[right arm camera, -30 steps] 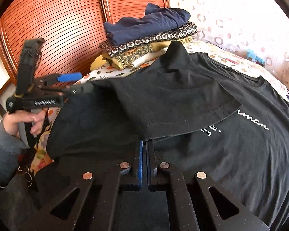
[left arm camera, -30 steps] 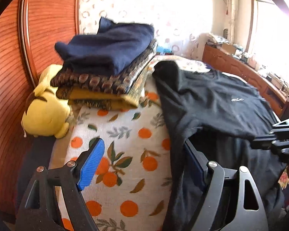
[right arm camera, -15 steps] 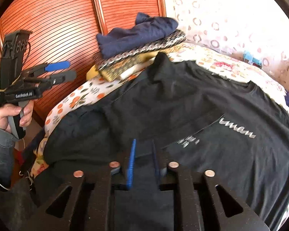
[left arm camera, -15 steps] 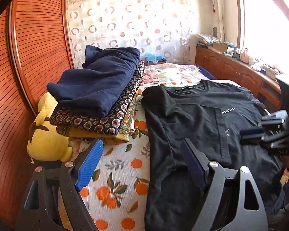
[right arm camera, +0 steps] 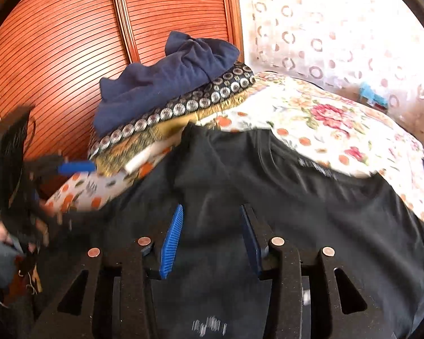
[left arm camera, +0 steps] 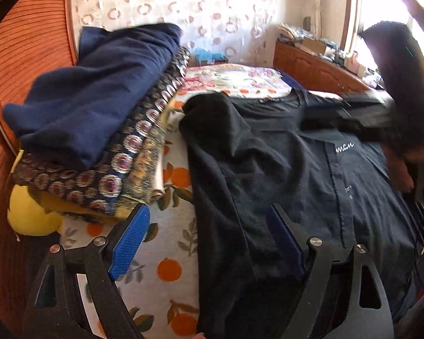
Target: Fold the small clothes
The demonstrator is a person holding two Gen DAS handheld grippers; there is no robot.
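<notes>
Where the room is bounded on the left, a slatted wooden door point(left arm camera: 28, 56) is seen, with a yellow plush toy point(left arm camera: 28, 220) wedged low against it beside the bed. Next to the right, a pile of folded clothes point(left arm camera: 99, 118) is stacked on the orange-print sheet point(left arm camera: 172, 265), a navy garment uppermost over a patterned one. Over the sheet the left gripper point(left arm camera: 209, 240) is held with its jaws spread wide and nothing between them; its blue left pad point(left arm camera: 130, 243) hangs above the bare print, its right pad over dark cloth. Further right, the black t-shirt point(left arm camera: 282, 175) is laid flat across the bed, collar toward the far wall, one sleeve folded inward over the chest so that its hem runs beside the white lettering. Behind the bed a curtain point(left arm camera: 212, 8) printed with rings is hung, and a floral cover point(left arm camera: 240, 76) is spread beyond the collar. At the far right a cluttered wooden ledge point(left arm camera: 319, 65) is lit by a bright window, and a blurred dark form crosses the t-shirt's shoulder. From the right wrist camera, the right gripper point(right arm camera: 212, 240) is shown released, jaws well apart just above the t-shirt point(right arm camera: 311, 212), gripping nothing, with the pile point(right arm camera: 169, 90) beyond and the left gripper point(right arm camera: 59, 166) blurred at the left edge.
</notes>
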